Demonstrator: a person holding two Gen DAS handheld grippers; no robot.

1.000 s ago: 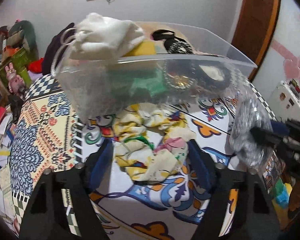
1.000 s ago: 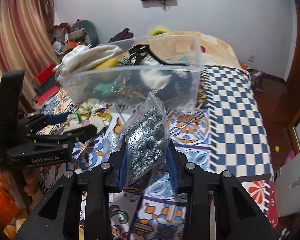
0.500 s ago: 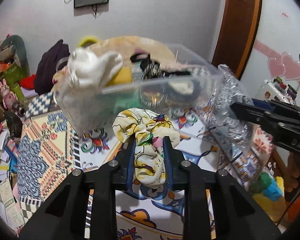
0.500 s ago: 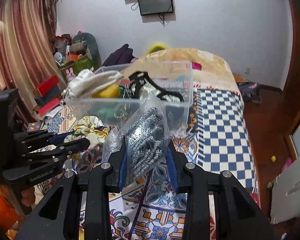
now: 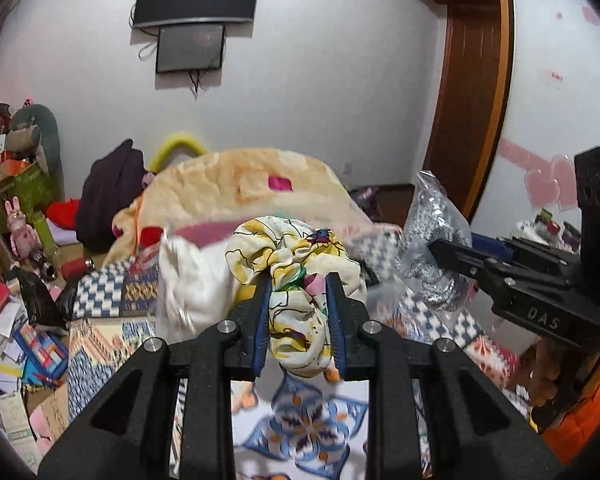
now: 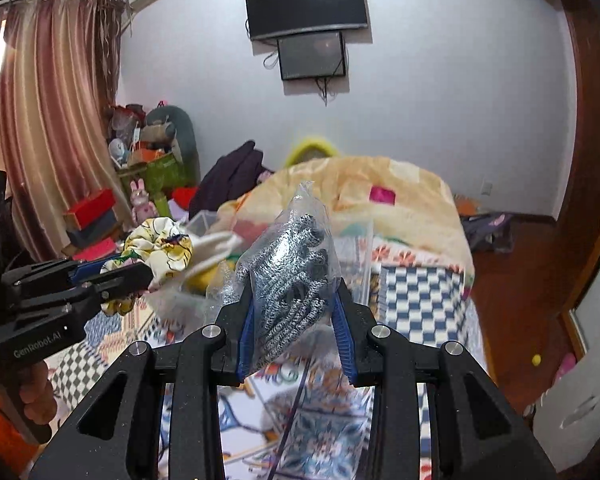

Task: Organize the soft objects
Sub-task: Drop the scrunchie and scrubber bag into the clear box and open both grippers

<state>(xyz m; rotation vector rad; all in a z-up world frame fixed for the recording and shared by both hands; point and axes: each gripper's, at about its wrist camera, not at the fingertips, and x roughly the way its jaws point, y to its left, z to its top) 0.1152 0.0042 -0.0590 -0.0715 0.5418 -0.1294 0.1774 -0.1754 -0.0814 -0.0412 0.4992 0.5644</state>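
My left gripper [image 5: 298, 286] is shut on a yellow floral scrunchie [image 5: 296, 264] and holds it raised above the patterned bed cover; it also shows in the right wrist view [image 6: 156, 248]. My right gripper [image 6: 294, 300] is shut on a clear plastic bag of grey knit gloves [image 6: 292, 268], seen also in the left wrist view [image 5: 432, 248]. A clear plastic bin [image 6: 352, 252] with white cloth [image 5: 188, 280] and other soft items sits behind both grippers, blurred and partly hidden.
A beige blanket heap [image 5: 244, 188] lies behind the bin on the bed. Clutter of boxes, toys and papers fills the left side [image 5: 16, 240]. A wooden door frame [image 5: 472, 92] stands at the right. Monitors [image 6: 308, 28] hang on the wall.
My left gripper closed on the scrunchie and lifted it off the bed cover. Both grippers rose, so the bin now sits lower and farther in view. The right gripper kept the glove bag.
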